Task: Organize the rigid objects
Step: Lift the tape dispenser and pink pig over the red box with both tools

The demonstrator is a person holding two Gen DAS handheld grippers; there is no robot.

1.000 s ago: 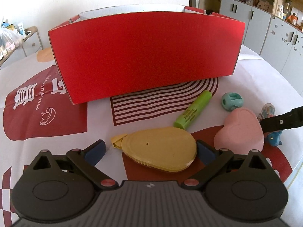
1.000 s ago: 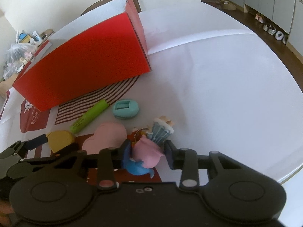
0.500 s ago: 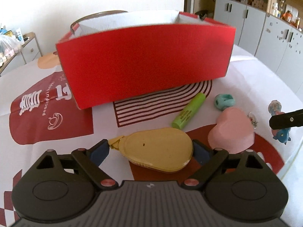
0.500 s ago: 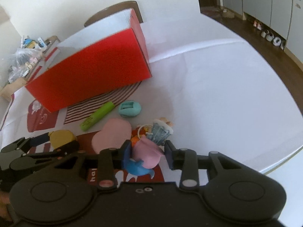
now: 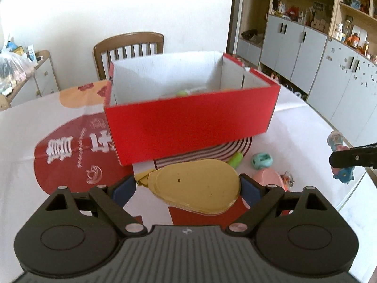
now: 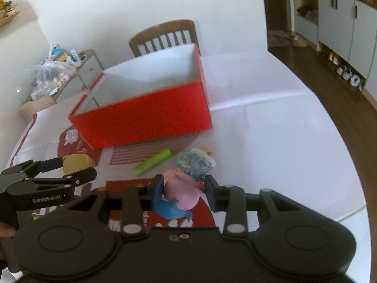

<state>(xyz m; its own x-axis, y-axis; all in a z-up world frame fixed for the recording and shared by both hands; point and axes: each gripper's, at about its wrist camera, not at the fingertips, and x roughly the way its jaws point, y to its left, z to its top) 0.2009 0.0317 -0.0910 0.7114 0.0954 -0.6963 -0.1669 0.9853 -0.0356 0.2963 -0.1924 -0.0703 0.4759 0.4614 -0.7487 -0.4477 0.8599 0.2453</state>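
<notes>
Both lifted: yellow case btwn left jaws.

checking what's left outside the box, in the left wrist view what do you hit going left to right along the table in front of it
yellow teardrop case held in the left gripper → green highlighter → teal round piece → pink heart → figurine held in the right gripper

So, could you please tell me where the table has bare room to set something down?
The white tablecloth right of the red box is bare to the table edge. In front of the box it is crowded: green highlighter, teal piece, pink heart.
</notes>
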